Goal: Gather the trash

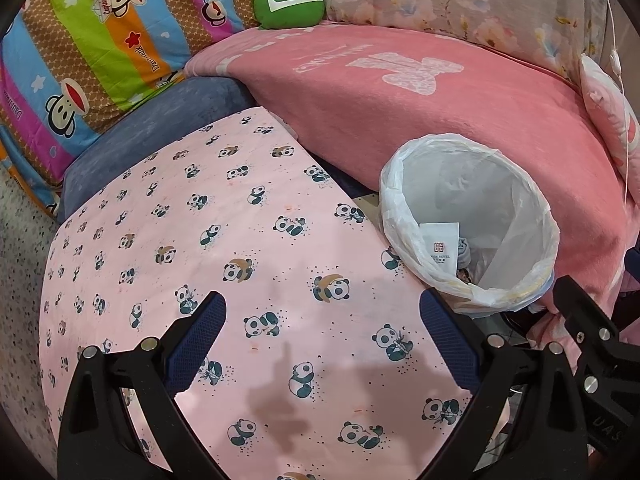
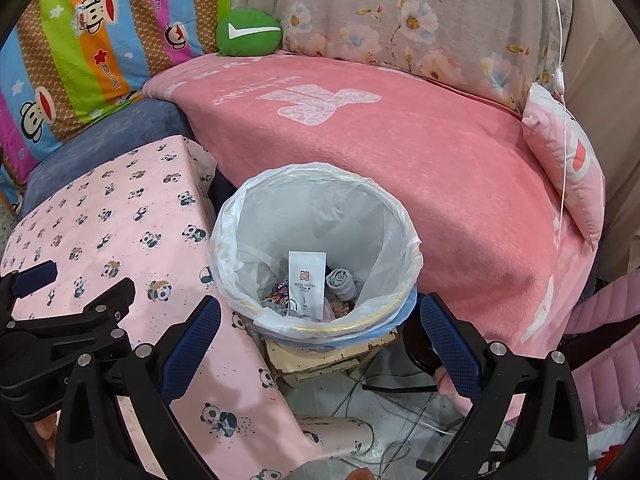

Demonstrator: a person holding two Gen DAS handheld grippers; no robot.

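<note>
Right wrist view: right gripper (image 2: 320,336) spread wide, empty, above lined trash bin (image 2: 412,248) holding a white packet (image 2: 307,284). Left gripper (image 1: 322,340) wide, empty, over panda cloth (image 1: 224,248).

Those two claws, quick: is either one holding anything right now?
Left claw: open, holding nothing, above the panda-print cloth.
Right claw: open, holding nothing, above the lined trash bin.

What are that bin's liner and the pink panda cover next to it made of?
The bin liner looks like thin plastic film: translucent, white, crinkled, slightly glossy over the rim. The panda cover appears to be a matte printed sheet, cloth or soft vinyl; I cannot tell which.
</note>
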